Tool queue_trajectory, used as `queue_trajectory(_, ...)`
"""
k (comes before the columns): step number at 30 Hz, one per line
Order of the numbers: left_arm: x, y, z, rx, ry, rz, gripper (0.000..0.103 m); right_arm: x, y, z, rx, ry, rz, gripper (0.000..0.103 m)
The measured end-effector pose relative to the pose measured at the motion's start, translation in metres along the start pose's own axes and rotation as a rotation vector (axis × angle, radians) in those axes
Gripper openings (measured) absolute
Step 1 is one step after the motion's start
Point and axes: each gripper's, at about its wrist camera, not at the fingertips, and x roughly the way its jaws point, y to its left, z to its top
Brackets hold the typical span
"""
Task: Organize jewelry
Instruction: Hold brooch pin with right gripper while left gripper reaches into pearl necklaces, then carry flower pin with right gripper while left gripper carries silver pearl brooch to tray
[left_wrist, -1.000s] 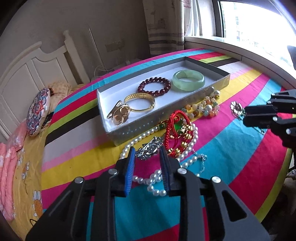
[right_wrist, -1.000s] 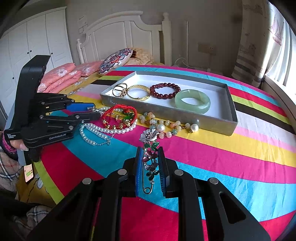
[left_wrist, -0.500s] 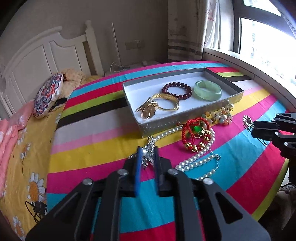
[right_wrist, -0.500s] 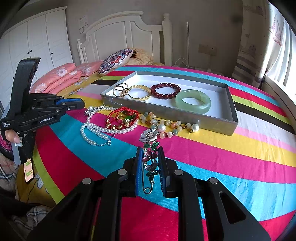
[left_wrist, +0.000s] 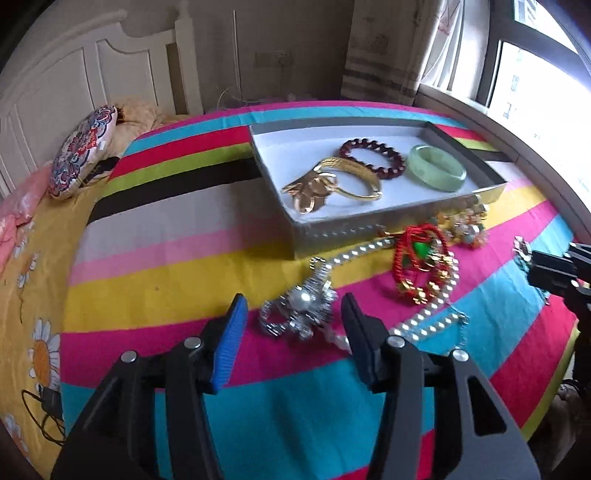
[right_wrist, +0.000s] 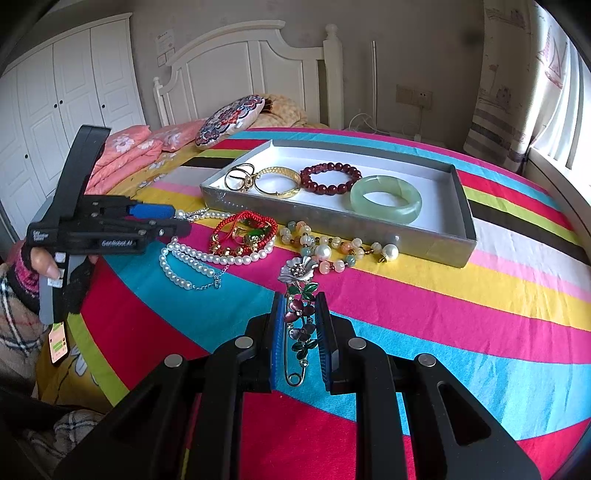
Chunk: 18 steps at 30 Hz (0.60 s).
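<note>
Two low wrist views over the striped tablecloth

The jewelry tray is seen in both, viewed closely from the near left and from the near edge.

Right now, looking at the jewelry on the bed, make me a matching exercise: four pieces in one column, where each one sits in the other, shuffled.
Pieces:
1. green jade bangle
2. flower brooch
3. silver pearl brooch
4. red cord bracelet

Places:
A. between the open left tool's fingers
B. inside the gray tray
C. on the pearl necklace
D. between the right tool's fingers

Pairs: 1-B, 2-D, 3-A, 4-C
</note>
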Motion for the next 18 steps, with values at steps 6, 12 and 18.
queue_trajectory(6,0.001,-0.009,0.001,0.055,-0.004,-0.021,0.041,0.001,-0.001,0.0,0.005,0.0,0.002,0.019)
queue_trajectory(12,-0.001,-0.019,-0.001,0.087,-0.017,0.004,0.041,0.001,0.0,0.0,0.003,-0.003,0.001,0.019)
queue_trajectory(18,-0.012,-0.023,-0.003,0.091,-0.045,0.008,0.041,-0.001,0.0,0.002,0.007,-0.015,0.004,0.019)
